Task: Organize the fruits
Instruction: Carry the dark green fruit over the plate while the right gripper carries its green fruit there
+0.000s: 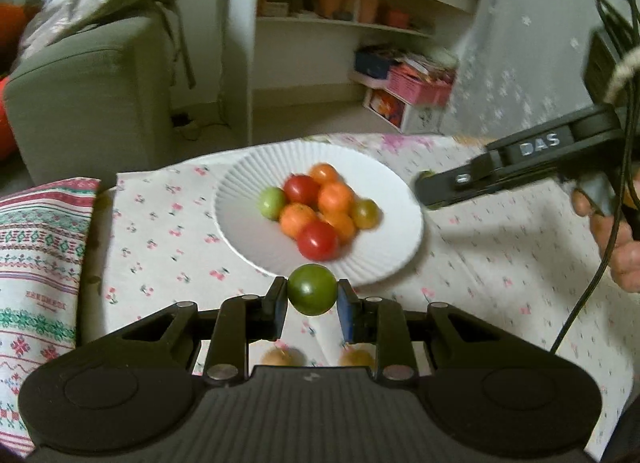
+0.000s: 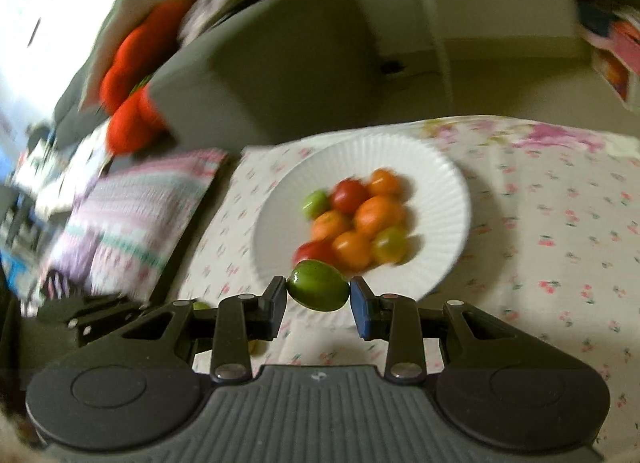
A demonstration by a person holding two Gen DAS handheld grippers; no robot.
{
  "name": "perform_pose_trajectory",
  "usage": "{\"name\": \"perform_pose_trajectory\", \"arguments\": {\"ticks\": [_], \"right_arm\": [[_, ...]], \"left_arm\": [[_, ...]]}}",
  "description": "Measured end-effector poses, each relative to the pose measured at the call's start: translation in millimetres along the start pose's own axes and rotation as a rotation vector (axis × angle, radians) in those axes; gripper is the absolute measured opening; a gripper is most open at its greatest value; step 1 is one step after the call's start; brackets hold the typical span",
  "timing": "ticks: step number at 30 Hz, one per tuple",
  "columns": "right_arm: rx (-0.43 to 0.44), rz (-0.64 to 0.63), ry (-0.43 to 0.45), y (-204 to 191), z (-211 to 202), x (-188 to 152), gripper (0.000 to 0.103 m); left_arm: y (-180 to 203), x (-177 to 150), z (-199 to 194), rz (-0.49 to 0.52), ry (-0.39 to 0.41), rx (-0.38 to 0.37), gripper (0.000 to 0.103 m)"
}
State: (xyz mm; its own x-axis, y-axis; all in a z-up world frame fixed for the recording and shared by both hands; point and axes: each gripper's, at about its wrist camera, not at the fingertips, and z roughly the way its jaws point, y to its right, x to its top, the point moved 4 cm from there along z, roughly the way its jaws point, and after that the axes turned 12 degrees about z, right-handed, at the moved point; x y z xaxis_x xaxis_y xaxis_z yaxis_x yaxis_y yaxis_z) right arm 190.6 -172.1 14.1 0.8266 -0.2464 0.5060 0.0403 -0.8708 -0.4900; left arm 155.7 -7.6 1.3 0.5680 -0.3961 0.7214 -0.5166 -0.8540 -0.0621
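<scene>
In the left wrist view my left gripper point(image 1: 312, 297) is shut on a dark green tomato point(image 1: 312, 287), held just above the near rim of a white ribbed plate point(image 1: 276, 161). The plate holds several red, orange and green tomatoes point(image 1: 320, 209). My right gripper point(image 1: 430, 191) reaches in from the right beside the plate's rim, with a hand point(image 1: 616, 239) behind it. In the right wrist view the right gripper point(image 2: 319, 297) is shut on a light green oval tomato point(image 2: 318, 289) over the near edge of the same plate point(image 2: 436, 183).
The plate sits on a flowered tablecloth point(image 1: 500, 247). A striped patterned cushion point(image 1: 40, 243) lies to the left, with a grey sofa point(image 1: 88, 103) behind it. A white shelf unit point(image 1: 340, 23) and a pink basket point(image 1: 420, 85) stand beyond the table. A black cable point(image 1: 592, 283) hangs at the right.
</scene>
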Motion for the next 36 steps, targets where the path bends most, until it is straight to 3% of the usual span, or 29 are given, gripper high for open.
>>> {"name": "perform_pose_trajectory", "arguments": {"ticks": [4, 12, 20, 36], "right_arm": [[-0.026, 0.109, 0.052, 22, -5, 15, 0.031], [-0.067, 0.188, 0.071, 42, 5, 22, 0.031], [-0.122, 0.15, 0.085, 42, 20, 28, 0.031], [-0.182, 0.021, 0.094, 27, 51, 28, 0.031]], "left_arm": [[-13, 8, 8, -0.04, 0.006, 0.013, 0.017], [-23, 20, 26, -0.083, -0.009, 0.039, 0.017], [-33, 28, 49, -0.15, -0.016, 0.021, 0.017], [-35, 30, 77, -0.165, -0.056, 0.017, 0.017]]}}
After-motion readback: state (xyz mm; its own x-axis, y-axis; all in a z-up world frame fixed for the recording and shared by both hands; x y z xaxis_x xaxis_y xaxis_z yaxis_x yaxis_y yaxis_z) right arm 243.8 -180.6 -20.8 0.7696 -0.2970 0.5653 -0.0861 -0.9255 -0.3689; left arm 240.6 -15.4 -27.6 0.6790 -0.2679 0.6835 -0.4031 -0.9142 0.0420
